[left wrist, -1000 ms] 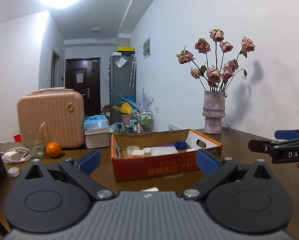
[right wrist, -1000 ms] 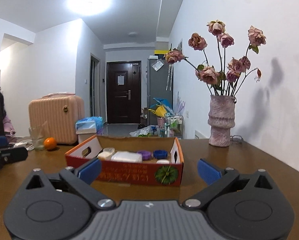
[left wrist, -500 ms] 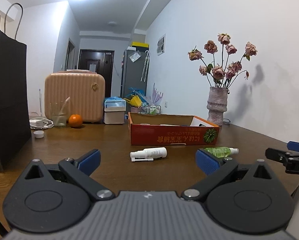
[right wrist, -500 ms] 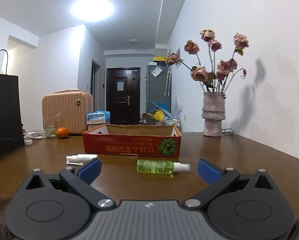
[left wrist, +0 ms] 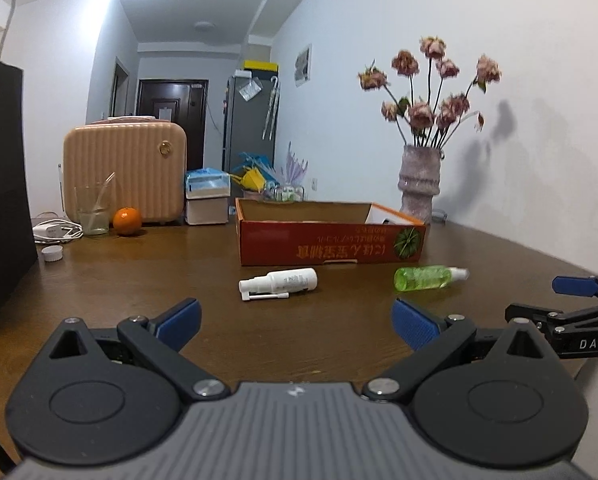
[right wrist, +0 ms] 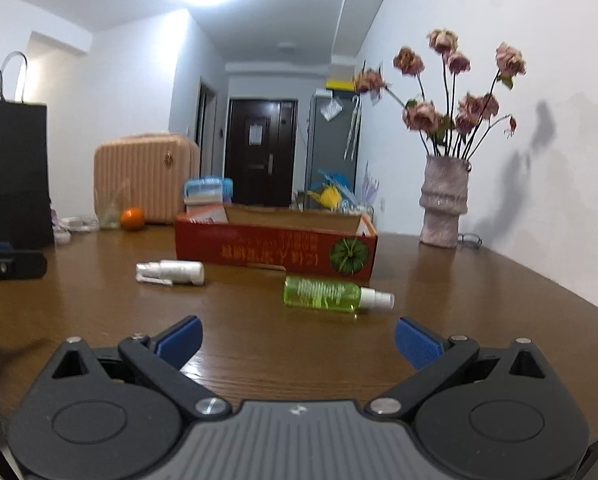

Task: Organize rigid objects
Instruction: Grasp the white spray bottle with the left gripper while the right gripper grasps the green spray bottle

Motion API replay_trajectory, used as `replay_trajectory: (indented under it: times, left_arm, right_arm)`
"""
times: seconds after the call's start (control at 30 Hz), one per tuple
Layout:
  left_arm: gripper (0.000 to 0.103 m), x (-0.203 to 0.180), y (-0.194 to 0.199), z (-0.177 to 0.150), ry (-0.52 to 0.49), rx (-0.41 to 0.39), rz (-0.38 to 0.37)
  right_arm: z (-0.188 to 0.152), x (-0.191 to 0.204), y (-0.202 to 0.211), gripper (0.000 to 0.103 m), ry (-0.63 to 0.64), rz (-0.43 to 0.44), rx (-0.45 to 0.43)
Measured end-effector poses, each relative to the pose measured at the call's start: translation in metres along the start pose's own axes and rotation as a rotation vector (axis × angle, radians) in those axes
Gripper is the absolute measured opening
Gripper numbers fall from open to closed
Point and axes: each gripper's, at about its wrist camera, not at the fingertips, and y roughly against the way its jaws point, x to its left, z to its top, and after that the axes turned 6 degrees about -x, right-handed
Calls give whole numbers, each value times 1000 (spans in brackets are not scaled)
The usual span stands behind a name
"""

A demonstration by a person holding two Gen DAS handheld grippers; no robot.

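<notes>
Left gripper: the left gripper, black with blue-padded fingers, is hovering low over the near edge of the tabletop, jaws spread wide and holding nothing.
Right gripper: the right gripper is hanging beside it toward the right edge, equally wide and empty; a hand is partly showing behind it in the left view.
White bottle: a small white plastic spray bottle is lying on its side mid-table, straight ahead of the left gripper and just in front of the box.
Green bottle: a clear green plastic spray bottle with a white nozzle is lying on its side ahead of the right gripper, near the box's right front corner, nozzle pointing to the right edge.
Container: a shallow red cardboard box with an open top is sitting toward the far edge of the brown wooden table; from this low angle its contents are hidden, apart from a pale card or flap leaning at one end.
Other holders: a pink ribbed vase is carrying dried roses at the far right corner; a clear glass beside an orange seems to hold a straw.
Risks: both bottles are round and lying flat, so a pad nudging one off-centre is likely to be rolling it away, possibly toward the right edge. Squeezing at the narrow nozzle is inviting a slip or a spray. A low carry could be catching the box wall and shoving the light box.
</notes>
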Motion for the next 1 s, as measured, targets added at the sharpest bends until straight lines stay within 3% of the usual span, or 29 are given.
replay_trajectory:
  times: [0.2, 0.3, 0.5, 0.7, 0.83, 0.9, 1.0]
  left_arm:
    - [103, 2, -46, 10, -67, 47, -26]
    - [99, 9, -79, 14, -81, 117, -29]
    - [94, 23, -153, 21, -136, 241, -82]
    - [87, 26, -218, 19, -215, 303, -137]
    - [63, 30, -257, 11, -161, 412, -191]
    - [52, 33, -264, 10, -98, 397, -200]
    - [31, 31, -265, 11, -99, 393, -186]
  right_arm:
    - [6, -15, -37, 99, -3, 10, 73]
    - [12, -25, -61, 96, 27, 15, 108]
    - [28, -37, -115, 95, 149, 48, 147]
    - [33, -42, -181, 94, 264, 110, 242]
    - [28, -46, -219, 78, 263, 173, 327]
    - [27, -53, -232, 63, 209, 212, 347]
    - [28, -66, -247, 42, 108, 253, 377]
